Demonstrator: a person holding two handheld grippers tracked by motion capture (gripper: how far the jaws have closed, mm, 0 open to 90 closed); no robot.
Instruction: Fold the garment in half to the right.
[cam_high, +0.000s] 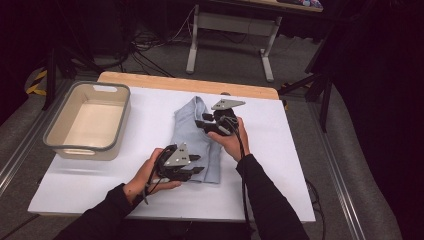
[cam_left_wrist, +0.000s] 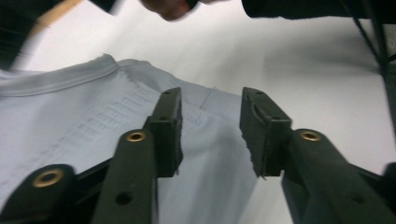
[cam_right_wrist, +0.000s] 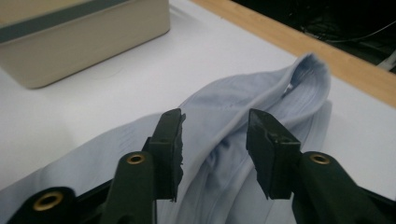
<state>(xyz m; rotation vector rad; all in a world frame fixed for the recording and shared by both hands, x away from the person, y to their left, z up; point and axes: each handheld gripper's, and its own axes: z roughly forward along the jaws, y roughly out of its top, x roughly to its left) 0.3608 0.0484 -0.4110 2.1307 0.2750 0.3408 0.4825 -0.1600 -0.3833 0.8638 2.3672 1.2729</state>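
The white tabletop (cam_high: 75, 185) takes up most of the scene, with a strip of bare wood along its far edge. On its left side stands a beige bin (cam_high: 118, 131) with a grey rim, empty as far as I can see, probably waiting to receive something.

In the middle lies a pale blue shirt (cam_high: 187, 131), folded into a long narrow bundle running away from the person, its collar end bunched up at the far side. My guess is it is being folded.

The right gripper (cam_high: 201, 124) sits over the far part of the shirt, fingers (cam_right_wrist: 169, 140) partly apart. In the right gripper view the cloth lies under and between them, but the pads do not press on it, so nothing is held.

The left gripper (cam_high: 199, 164) rests at the near end, over the shirt's hem. Its fingers (cam_left_wrist: 168, 126) stand partly open too, the fabric edge lying below the gap, loose and ungripped. Both hands seem to have the shirt at opposite ends to keep the fold straight.
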